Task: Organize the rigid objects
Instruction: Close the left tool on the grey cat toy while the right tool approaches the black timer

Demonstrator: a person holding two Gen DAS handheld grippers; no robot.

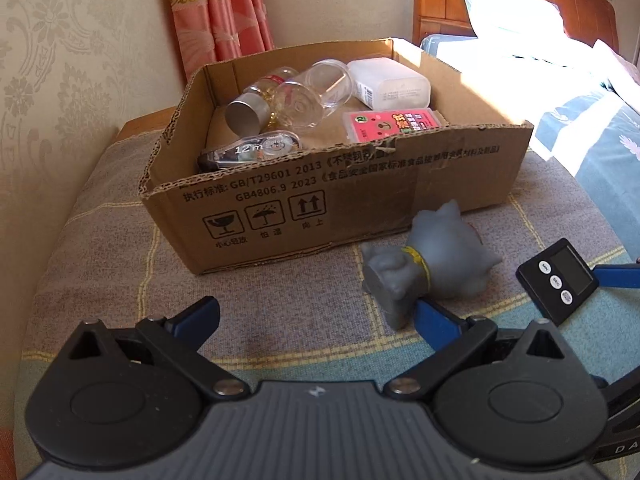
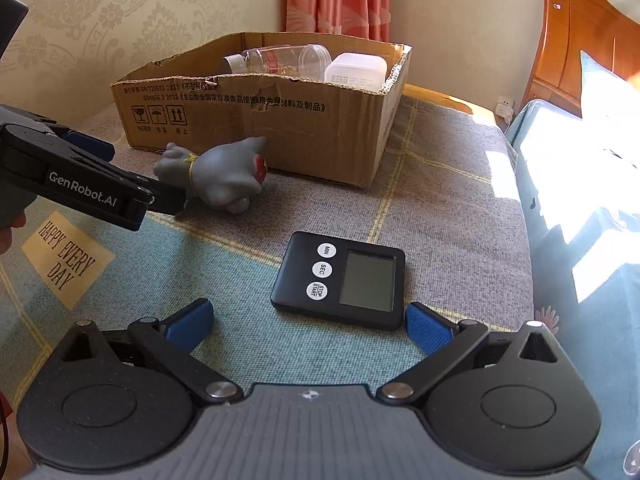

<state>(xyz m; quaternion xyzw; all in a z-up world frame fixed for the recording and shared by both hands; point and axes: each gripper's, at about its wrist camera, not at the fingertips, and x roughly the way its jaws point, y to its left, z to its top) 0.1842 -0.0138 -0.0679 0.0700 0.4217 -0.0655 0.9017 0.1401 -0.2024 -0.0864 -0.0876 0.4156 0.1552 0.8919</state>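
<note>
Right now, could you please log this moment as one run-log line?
left tongs: open, near grey cat toy | right tongs: open, at black timer | cardboard box: part-filled | both items on blanket

The cardboard box (image 1: 280, 216) is brown with black print. The toy cat (image 1: 432, 264) is grey with a yellow collar. The timer (image 2: 340, 278) is black with white buttons. The blanket (image 2: 440, 220) is grey and teal, checked with yellow lines.

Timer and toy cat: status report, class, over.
Left gripper and right gripper open, empty. Timer and toy cat outside cardboard box. Nothing in the way.
</note>
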